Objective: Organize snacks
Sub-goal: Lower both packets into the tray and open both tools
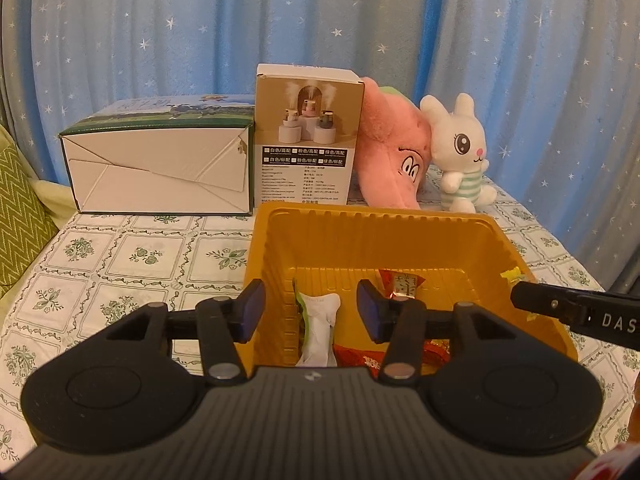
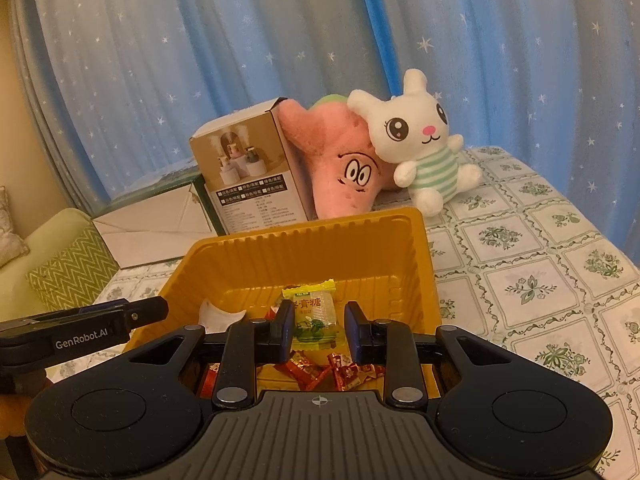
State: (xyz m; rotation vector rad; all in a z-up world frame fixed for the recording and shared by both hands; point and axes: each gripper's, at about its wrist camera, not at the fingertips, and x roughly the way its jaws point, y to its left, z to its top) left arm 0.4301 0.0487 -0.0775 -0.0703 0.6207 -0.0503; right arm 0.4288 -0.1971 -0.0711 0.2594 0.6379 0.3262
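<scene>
A yellow plastic tray [image 1: 380, 218] [image 2: 320, 226] stands on the floral tablecloth. In it lie a white packet [image 1: 320, 320] [image 2: 218, 314] and several red-wrapped candies [image 1: 400, 284] [image 2: 316, 372]. My left gripper [image 1: 311, 308] [image 2: 158, 310] is open astride the tray's left wall, one finger outside and one inside, with the white packet lying below and untouched. My right gripper [image 2: 318, 330] [image 1: 518, 294] is shut on a yellow-green candy packet [image 2: 316, 312] and holds it over the tray's right side. Only the packet's yellow corner [image 1: 512, 276] shows in the left wrist view.
Behind the tray stand a white-and-green carton [image 1: 160, 168], a beige humidifier box [image 1: 308, 136], a pink plush [image 1: 396, 148] and a white rabbit plush [image 1: 460, 152]. A green cushion [image 1: 20, 208] lies at the left edge. A blue star curtain hangs behind.
</scene>
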